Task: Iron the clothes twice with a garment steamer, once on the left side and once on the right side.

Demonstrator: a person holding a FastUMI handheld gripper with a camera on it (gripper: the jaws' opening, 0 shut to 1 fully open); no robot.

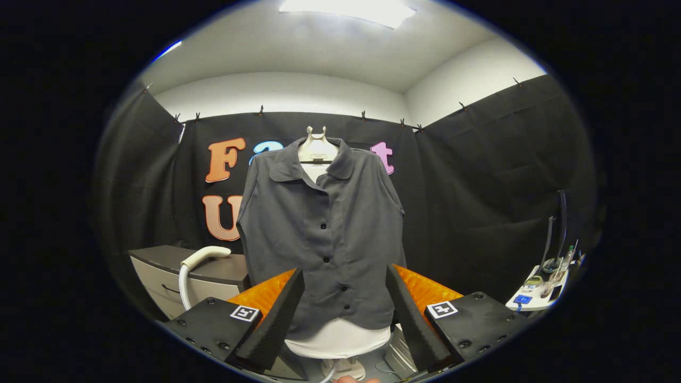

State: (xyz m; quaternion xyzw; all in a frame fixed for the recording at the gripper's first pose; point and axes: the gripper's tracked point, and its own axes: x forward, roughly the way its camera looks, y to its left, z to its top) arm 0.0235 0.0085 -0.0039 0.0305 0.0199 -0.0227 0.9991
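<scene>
A dark grey button-up shirt (324,229) hangs on a white mannequin torso (340,340) straight ahead, beyond my fingers. The garment steamer head (205,256), white with a pale hose curving down, rests on a grey cabinet to the left of the shirt. My gripper (346,314) is open, its two fingers wide apart with nothing between them; the shirt's lower hem shows in the gap but stands farther off.
A grey cabinet with a dark top (175,271) stands at the left behind the steamer. At the right, a small white table (534,300) carries small devices, with a dark upright stand beside it. A fingertip (351,380) shows at the very bottom.
</scene>
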